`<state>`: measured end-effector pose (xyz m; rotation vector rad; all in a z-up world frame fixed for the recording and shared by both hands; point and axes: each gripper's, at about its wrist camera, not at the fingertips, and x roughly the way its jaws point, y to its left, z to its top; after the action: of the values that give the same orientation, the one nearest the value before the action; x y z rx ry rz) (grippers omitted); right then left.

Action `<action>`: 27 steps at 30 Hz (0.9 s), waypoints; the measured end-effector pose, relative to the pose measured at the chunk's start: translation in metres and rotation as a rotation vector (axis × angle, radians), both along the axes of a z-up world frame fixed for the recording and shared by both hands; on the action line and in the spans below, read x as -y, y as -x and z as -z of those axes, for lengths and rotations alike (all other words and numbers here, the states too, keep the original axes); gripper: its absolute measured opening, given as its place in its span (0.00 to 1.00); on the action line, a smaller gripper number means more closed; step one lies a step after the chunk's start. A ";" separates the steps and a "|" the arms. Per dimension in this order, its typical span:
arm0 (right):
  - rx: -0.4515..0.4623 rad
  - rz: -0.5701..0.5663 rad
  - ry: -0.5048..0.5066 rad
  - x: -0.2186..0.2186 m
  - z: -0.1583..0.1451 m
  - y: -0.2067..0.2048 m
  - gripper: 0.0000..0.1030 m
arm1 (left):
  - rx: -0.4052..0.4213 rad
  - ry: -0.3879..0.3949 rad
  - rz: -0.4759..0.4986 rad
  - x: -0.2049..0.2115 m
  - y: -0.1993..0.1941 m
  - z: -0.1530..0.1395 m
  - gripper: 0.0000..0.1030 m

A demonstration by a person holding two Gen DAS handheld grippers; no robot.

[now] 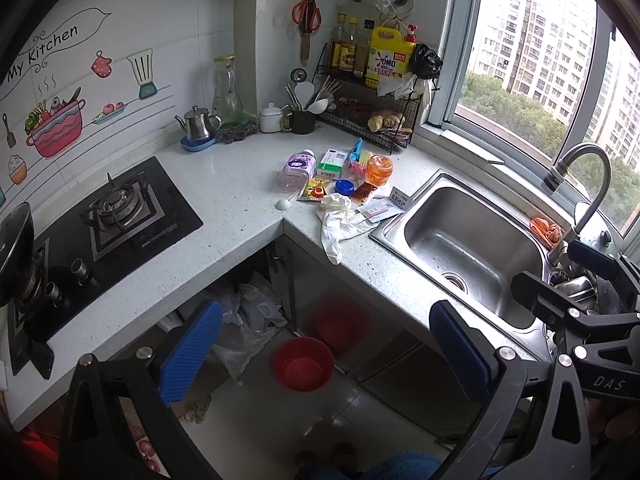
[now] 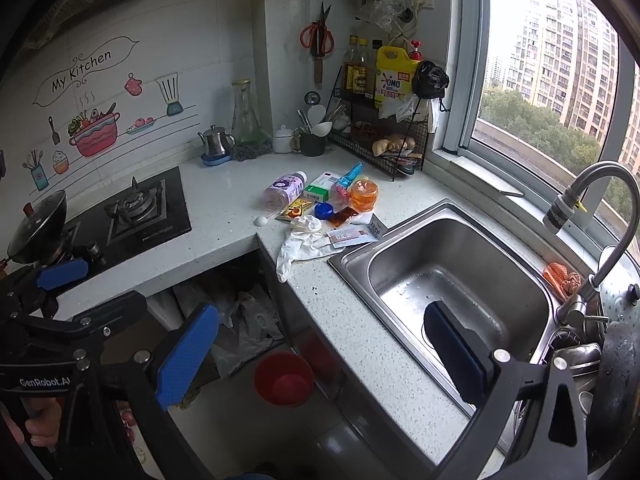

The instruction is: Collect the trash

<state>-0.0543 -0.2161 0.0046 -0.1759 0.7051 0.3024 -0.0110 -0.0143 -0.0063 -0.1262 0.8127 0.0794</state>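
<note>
Both grippers, left [image 1: 326, 356] and right [image 2: 320, 354], hang empty with fingers spread, while trash [image 1: 340, 184] lies uncollected on the bench [image 1: 232, 184] at 12 o'clock; collection seemingly not begun.

A home kitchen: gas hob [image 1: 116, 208], steel sink [image 2: 448, 280], "My Kitchen" wall sticker [image 1: 44, 52], condiment rack [image 2: 384, 136].

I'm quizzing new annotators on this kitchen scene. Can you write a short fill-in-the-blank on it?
1. The pile of trash lies on the counter between the stove and the ____.
2. Both grippers, left and right, are ____.
3. The bucket on the floor is ____ in colour.

Missing words: sink; open; red
</note>
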 end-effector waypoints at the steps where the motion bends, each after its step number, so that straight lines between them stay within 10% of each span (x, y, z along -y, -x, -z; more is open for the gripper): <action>1: 0.001 0.001 -0.001 0.000 0.000 0.000 1.00 | 0.001 0.003 0.000 -0.001 0.000 0.000 1.00; 27: 0.010 0.009 0.001 -0.003 0.002 0.001 1.00 | 0.007 0.012 0.015 -0.009 -0.004 0.002 1.00</action>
<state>-0.0555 -0.2128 0.0026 -0.1753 0.6959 0.2918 -0.0074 -0.0049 -0.0082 -0.1318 0.8073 0.0598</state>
